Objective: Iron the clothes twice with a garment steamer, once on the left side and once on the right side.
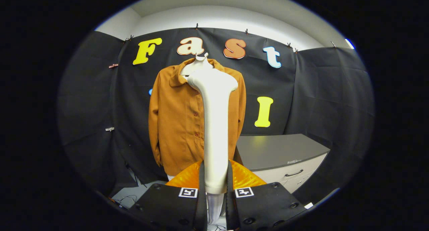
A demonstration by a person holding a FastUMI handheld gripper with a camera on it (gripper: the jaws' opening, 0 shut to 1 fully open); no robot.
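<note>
Clamped between the two fingers of the gripper [215, 194] is the white handle of the garment steamer [214, 123], with one finger pressed against each side of it near its lower end. From that grip the steamer is held upright, and its broader head is seen at the top, at the height of the collar of the orange jacket [177, 120]. A ribbed white hose [214, 207] is seen below the handle, running down between the fingers.

Beyond the steamer, the jacket is hung on a white hanger [197, 61] against the black cloth wall [94, 100]; it faces forward, buttoned, with its sleeves hanging at both sides. Its right half is largely covered by the steamer, whose head is placed just right of the button row. Whether the head touches the fabric cannot be told.

Beside the jacket, a grey-topped cabinet [278, 150] with pale drawers and a dark handle is seen.
</note>
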